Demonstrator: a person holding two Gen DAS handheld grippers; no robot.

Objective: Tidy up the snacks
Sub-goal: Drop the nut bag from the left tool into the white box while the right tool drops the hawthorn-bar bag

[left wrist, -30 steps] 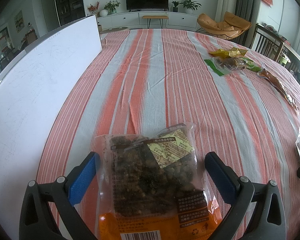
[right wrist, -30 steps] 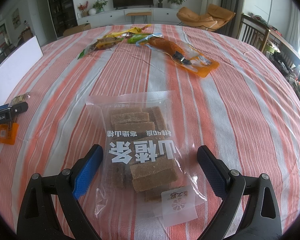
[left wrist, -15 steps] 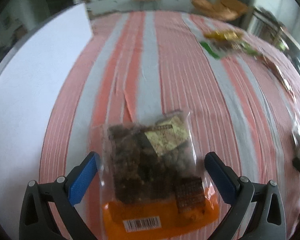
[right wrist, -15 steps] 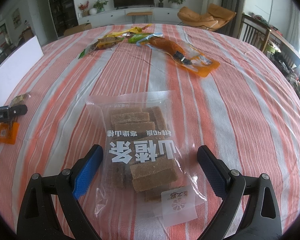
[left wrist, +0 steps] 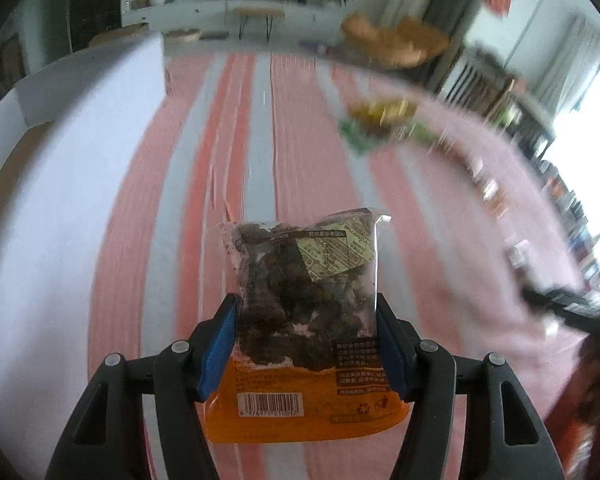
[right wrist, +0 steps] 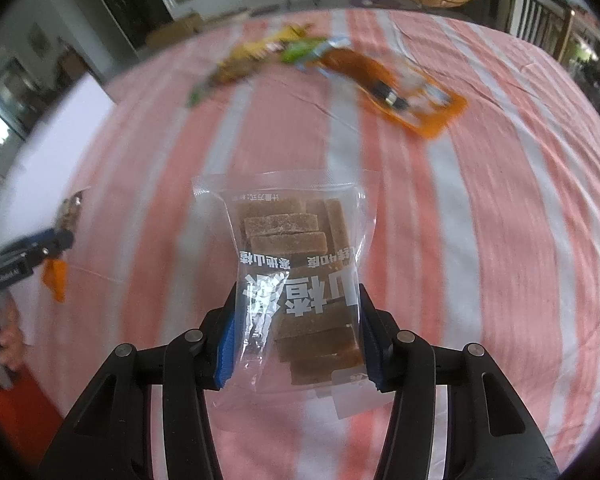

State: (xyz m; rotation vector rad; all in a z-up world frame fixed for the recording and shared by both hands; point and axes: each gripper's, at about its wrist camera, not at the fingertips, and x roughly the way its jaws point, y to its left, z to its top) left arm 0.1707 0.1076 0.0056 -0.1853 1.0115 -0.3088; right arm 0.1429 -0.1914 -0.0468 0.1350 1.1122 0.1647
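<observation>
1. Both claws are now closed on their bags, where a second ago the blue pads stood wide apart on either side of bags lying flat on the cloth; both bags appear lifted.
2. The dark bag (left wrist: 306, 300) is clamped across its width by the left claw (left wrist: 306, 344), a pad touching each side edge. Its long axis runs straight ahead from the claw, orange barcode end nearest the camera, clear end forward.
3. The bar bag (right wrist: 296, 280) is pinched at mid-length by the right claw (right wrist: 296, 340), its long axis likewise pointing forward and its printed text upside down to the camera.
4. A white board (left wrist: 72, 168) stands to the left of the dark bag, so the left claw is judged the nearer one to it.
5. Loose snacks (right wrist: 268, 52) and an orange pack (right wrist: 400, 92) lie well ahead on the striped cloth (right wrist: 500, 220), apart from both held bags.
6. The left claw is seen at the left edge of the right view, well apart from the bar bag.
</observation>
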